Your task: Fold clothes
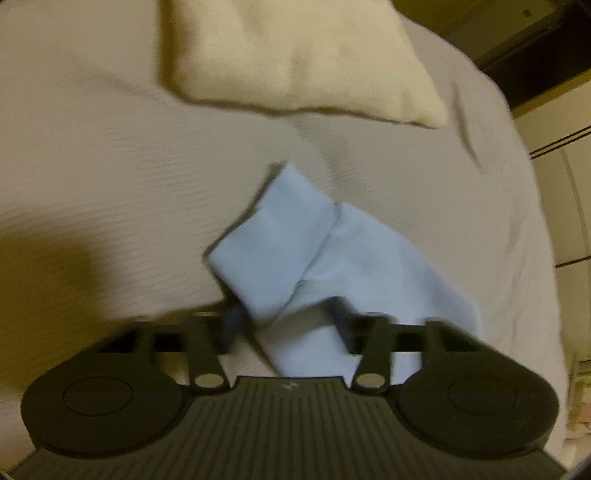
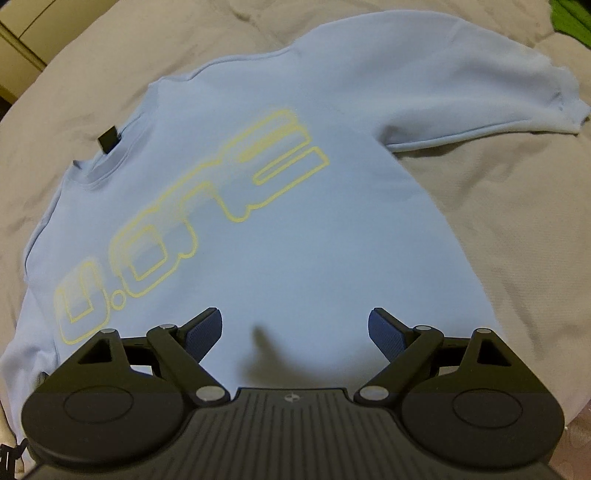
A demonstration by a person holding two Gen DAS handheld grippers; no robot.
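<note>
A light blue sweatshirt [image 2: 295, 240] with yellow outlined lettering [image 2: 192, 236] lies flat on a beige bed cover [image 2: 498, 221]. One sleeve [image 2: 461, 85] stretches out to the far right. My right gripper [image 2: 295, 332] hovers open just over the sweatshirt's lower body, with nothing between its blue pads [image 2: 205, 334]. The left wrist view is blurred. In it, the sweatshirt's other sleeve [image 1: 295, 251] bunches up between the fingers of my left gripper [image 1: 288, 317], which is shut on it. The ribbed cuff [image 1: 269, 236] folds over to the left, and fabric hides the fingertips.
A cream pillow or folded cloth [image 1: 295, 62] lies farther up the bed [image 1: 92, 147]. The bed's edge and pale cabinet doors [image 1: 569, 192] are at the right. A green item [image 2: 576, 18] sits at the far right corner, and a black label [image 2: 109, 140] marks the neckline.
</note>
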